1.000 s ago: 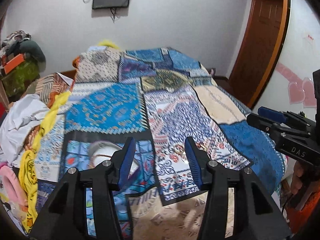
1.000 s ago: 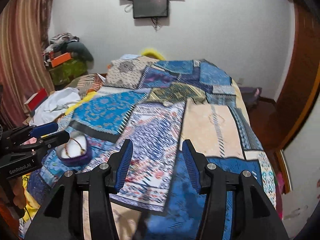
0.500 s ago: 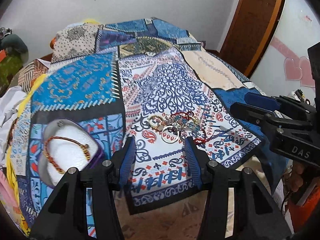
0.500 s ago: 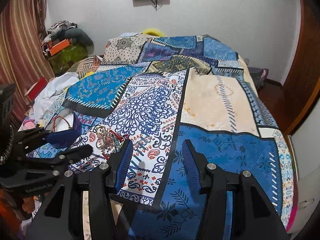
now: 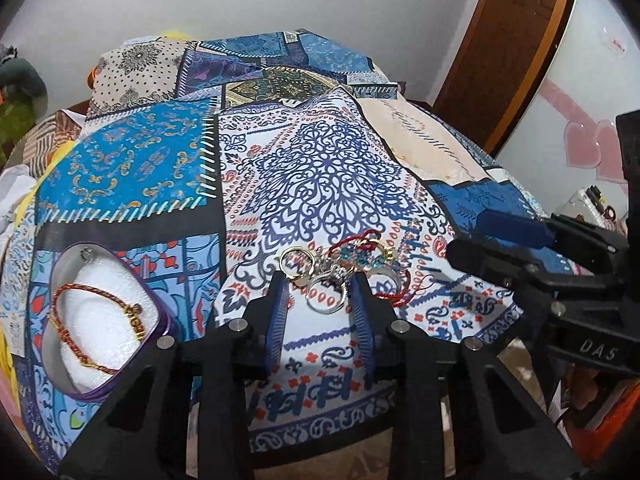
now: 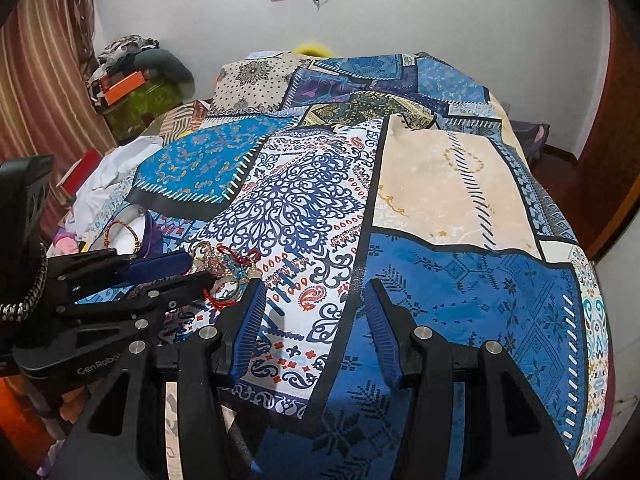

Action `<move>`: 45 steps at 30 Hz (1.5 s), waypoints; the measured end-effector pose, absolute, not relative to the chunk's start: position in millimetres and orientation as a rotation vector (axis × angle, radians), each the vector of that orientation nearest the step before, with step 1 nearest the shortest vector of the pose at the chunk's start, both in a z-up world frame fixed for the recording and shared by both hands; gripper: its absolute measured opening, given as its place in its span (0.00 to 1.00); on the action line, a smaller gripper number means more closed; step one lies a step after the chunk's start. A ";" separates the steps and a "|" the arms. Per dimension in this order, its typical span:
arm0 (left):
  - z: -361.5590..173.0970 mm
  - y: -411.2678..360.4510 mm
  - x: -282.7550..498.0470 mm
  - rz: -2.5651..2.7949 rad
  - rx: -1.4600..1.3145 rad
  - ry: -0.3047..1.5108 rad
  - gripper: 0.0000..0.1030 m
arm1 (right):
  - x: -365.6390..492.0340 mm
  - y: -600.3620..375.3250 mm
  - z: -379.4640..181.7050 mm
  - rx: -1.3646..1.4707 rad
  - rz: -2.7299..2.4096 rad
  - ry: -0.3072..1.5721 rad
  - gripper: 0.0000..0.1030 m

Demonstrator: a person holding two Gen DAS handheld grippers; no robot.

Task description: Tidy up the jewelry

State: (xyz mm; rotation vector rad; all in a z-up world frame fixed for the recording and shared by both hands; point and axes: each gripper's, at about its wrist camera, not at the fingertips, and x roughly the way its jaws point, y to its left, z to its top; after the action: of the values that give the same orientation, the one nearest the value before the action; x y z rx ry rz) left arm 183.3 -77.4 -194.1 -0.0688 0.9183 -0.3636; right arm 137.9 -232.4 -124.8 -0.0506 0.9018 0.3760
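Observation:
A heap of jewelry [image 5: 344,268] lies on the patterned bedspread: gold and silver rings, a red cord bracelet, blue beads. It also shows in the right wrist view [image 6: 228,270]. My left gripper [image 5: 320,280] is open, its tips just at the near edge of the heap, around a silver ring [image 5: 322,304]. A purple-rimmed box [image 5: 96,320] with white foam holds a red and gold bracelet [image 5: 90,320] at the left. My right gripper [image 6: 316,284] is open and empty over the bedspread, right of the heap.
The patchwork bedspread [image 5: 312,168] covers the whole bed. Clothes and clutter [image 6: 132,80] pile up at the far left by a striped curtain. A wooden door [image 5: 512,40] stands at the right. The right gripper's body [image 5: 560,280] shows right of the heap.
Both grippers have tilted down and moved forward toward the bed. The left gripper's open tips have come up to the jewelry heap, and its jaws have narrowed somewhat.

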 end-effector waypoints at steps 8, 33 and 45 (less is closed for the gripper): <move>-193.9 -79.6 184.8 -0.371 -0.074 0.908 0.24 | 137.5 -228.6 -125.8 -0.039 0.383 0.915 0.46; -139.7 11.6 128.3 -0.208 -0.079 0.732 0.24 | 144.0 -144.7 -135.4 -0.055 0.589 0.993 0.23; -154.7 32.6 126.5 -0.213 -0.145 0.735 0.24 | 154.3 -125.4 -146.8 -0.173 0.483 1.020 0.22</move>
State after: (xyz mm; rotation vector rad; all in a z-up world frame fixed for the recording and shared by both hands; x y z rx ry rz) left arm 126.5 32.6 -154.7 -0.1447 0.7353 -0.2131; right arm 154.3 -125.4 -146.8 -0.1731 1.0201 0.4831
